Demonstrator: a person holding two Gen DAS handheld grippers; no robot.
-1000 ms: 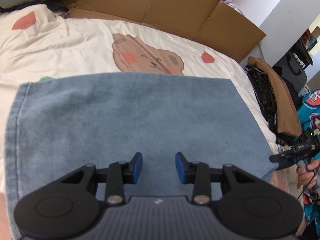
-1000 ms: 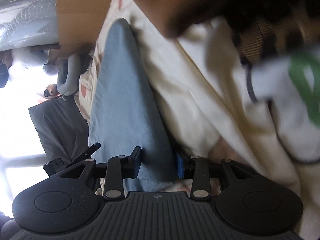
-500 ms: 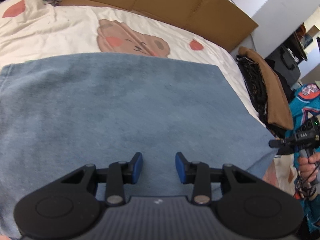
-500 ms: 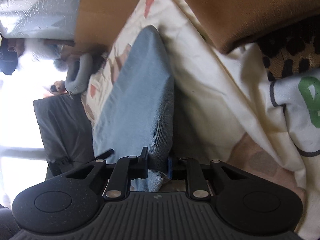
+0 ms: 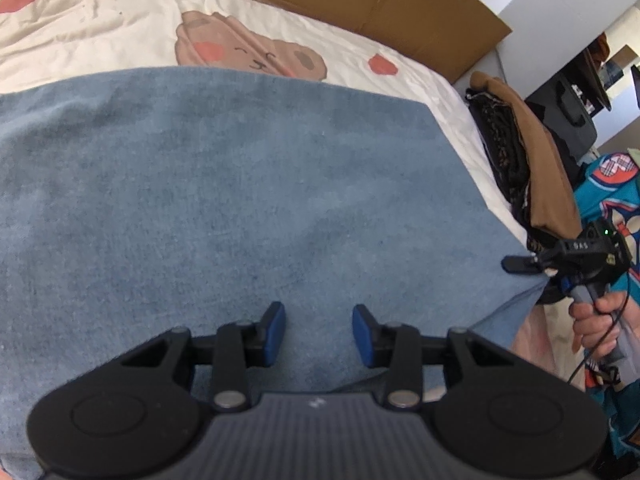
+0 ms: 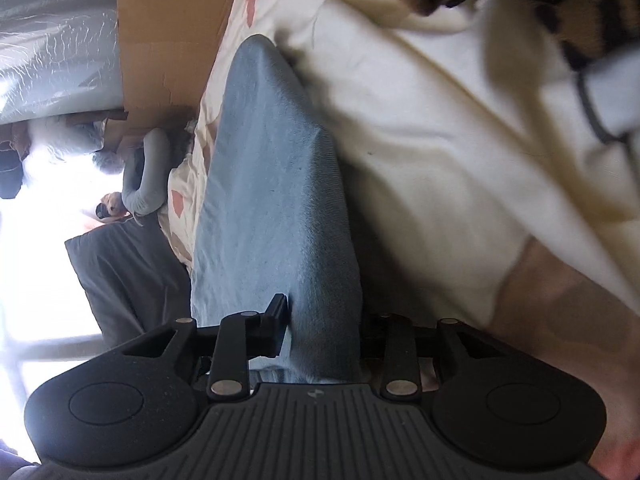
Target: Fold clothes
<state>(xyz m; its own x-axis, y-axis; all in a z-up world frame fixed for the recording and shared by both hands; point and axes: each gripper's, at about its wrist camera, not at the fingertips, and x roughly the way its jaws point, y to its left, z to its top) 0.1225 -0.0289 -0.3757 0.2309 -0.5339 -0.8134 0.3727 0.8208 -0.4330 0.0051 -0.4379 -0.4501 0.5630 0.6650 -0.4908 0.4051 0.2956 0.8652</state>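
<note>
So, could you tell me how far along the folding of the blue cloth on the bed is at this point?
Early on. Done: the blue cloth lies spread flat over the bear-print sheet, with no fold visible. In hand: the right gripper has the cloth's corner between its fingers, lifting that edge off the sheet; the left gripper hangs open above the cloth, holding nothing. Left: every fold, and probably stacking it with the folded pile.

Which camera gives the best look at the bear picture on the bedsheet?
The left wrist view: the bear print lies in plain sight just beyond the blue cloth. The right wrist view shows only sheet and blurred patches, no recognisable bear.
</note>
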